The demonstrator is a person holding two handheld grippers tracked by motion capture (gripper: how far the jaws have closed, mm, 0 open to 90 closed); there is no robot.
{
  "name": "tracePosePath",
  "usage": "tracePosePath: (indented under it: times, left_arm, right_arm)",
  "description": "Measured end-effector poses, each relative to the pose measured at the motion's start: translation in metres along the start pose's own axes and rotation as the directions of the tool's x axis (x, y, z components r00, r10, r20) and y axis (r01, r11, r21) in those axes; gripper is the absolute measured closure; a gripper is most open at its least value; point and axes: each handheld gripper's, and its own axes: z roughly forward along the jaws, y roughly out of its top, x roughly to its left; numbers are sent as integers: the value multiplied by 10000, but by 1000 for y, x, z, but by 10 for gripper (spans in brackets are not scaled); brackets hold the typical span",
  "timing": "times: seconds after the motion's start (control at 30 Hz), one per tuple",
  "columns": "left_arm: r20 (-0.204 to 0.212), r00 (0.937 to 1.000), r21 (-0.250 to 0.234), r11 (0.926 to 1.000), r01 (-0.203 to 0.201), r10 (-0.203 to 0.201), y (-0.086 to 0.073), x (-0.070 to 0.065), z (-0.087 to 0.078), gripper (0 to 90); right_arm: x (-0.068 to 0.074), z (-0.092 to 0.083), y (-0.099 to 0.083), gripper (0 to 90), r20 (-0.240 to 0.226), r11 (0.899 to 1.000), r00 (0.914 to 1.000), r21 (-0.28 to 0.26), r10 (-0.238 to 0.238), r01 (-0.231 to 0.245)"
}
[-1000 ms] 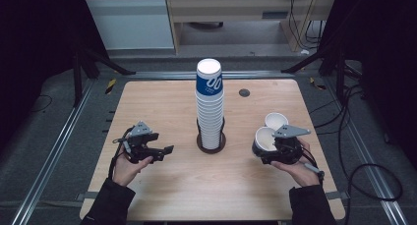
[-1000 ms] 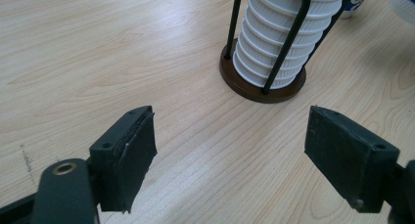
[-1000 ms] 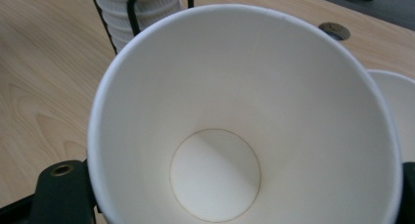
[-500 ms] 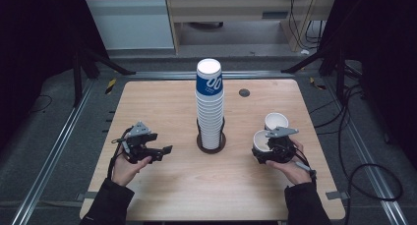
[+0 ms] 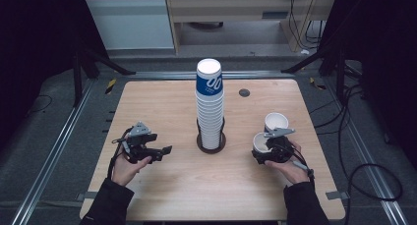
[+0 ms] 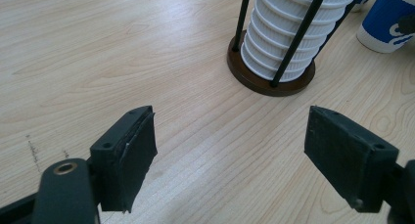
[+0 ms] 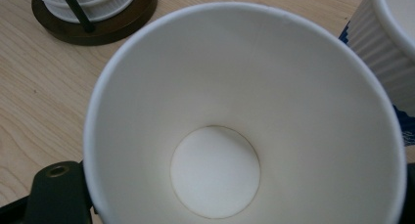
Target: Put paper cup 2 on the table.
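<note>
high view: the wooden bench [image 5: 162,102] carries a tall stack of ribbed paper cups [image 5: 209,107], white with a blue-banded cup on top, standing in a dark round holder [image 5: 211,144] with thin black rods at the middle of the board. to the right of it the right gripper [image 5: 268,154], held in the person's right hand, sits low at the bench with an upright white paper cup [image 5: 260,141] at its front end. a second paper cup [image 5: 276,122] stands upright just behind, close beside the first; whether the two touch is not clear. a small dark round disc [image 5: 244,92] lies on the bench farther back.

right gripper view: the cup's open mouth looks up at the camera, its white inside and round bottom plain to see, the cup sitting between the gripper's black fingers [image 7: 58,194], which have just been opening around it. whether the pads press on its wall cannot be told, since the cup hides them. the second cup's ribbed wall shows at the right edge, and the holder's base at the top left.

on the left side of the bench the left gripper [image 5: 164,150] hovers low, well apart from the stack. left gripper view: its fingers [image 6: 129,150] stand spread wide with only bare wood between them, aimed toward the holder's base.
</note>
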Motion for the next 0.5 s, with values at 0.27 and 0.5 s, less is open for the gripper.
tracePosePath:
  times: [0.27,0.5]
  left_arm:
    - [13,10000,16,10000,-51,51,0,-1,0,186]
    - [-22,10000,-182,9998,-37,36,2,1,-7,186]
  right_arm:
    - [0,2,0,90,150,9998,9997,93,-203,202]
    - [-3,-13,-3,56,174,9996,9998,-268,31,-26]
